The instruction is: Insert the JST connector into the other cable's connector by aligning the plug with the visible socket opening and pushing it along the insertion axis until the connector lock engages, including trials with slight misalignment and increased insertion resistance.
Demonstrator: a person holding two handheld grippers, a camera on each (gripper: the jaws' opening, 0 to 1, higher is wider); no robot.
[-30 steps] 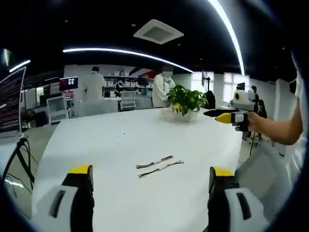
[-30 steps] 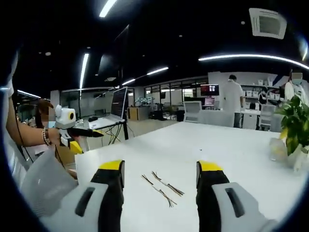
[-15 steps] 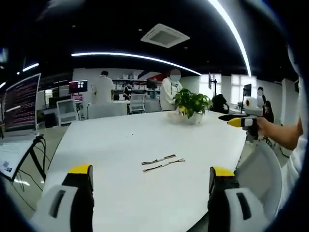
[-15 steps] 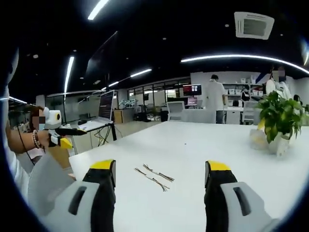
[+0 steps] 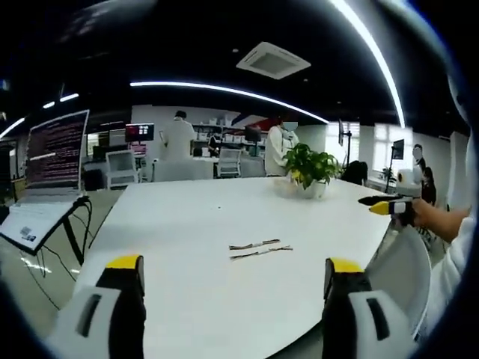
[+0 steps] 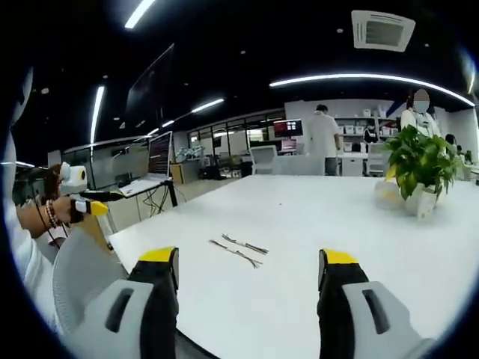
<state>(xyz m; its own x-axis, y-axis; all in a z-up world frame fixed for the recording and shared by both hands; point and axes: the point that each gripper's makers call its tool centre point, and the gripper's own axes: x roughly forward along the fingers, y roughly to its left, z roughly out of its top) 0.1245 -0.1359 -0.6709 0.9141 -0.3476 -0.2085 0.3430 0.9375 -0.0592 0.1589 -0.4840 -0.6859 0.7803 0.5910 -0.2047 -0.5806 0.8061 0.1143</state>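
Lying untouched, cables point(image 5: 260, 249) face wide-apart grippers; laptop point(image 5: 46, 187) left.

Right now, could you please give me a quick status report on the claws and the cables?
Both claws open, empty, held off the table. Two cables lie side by side on it, unmated, untouched. Potted plant stands far beyond them; nothing blocks the approach.

Both grippers point(image 5: 233, 278) point(image 6: 248, 268) open, jaws apart
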